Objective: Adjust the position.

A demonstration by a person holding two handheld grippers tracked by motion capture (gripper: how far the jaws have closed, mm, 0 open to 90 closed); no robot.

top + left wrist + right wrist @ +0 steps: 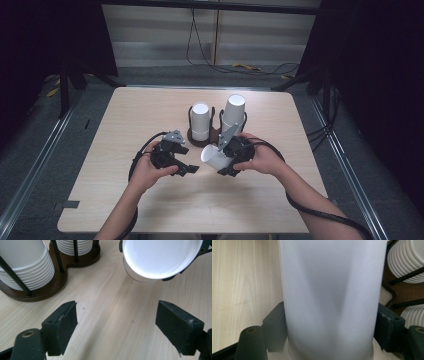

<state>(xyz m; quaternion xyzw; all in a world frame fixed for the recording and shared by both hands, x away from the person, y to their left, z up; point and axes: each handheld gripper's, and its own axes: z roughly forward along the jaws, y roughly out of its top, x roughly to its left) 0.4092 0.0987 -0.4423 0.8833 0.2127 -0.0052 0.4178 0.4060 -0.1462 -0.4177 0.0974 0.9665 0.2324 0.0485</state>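
Observation:
A single white paper cup lies on its side just above the table, with my right gripper shut on its wall. In the right gripper view the cup stands between the two black fingers. My left gripper is open to the cup's left, nothing between its jaws. In the left gripper view the cup's round base faces me beyond that gripper. Two stacks of white cups stand in a dark brown holder behind both grippers.
The holder's black rods rise around the ribbed cup stacks. The light wood table has bare room left, right and in front of the hands. Cables trail from the grippers; beyond the table edges are dark floor and rails.

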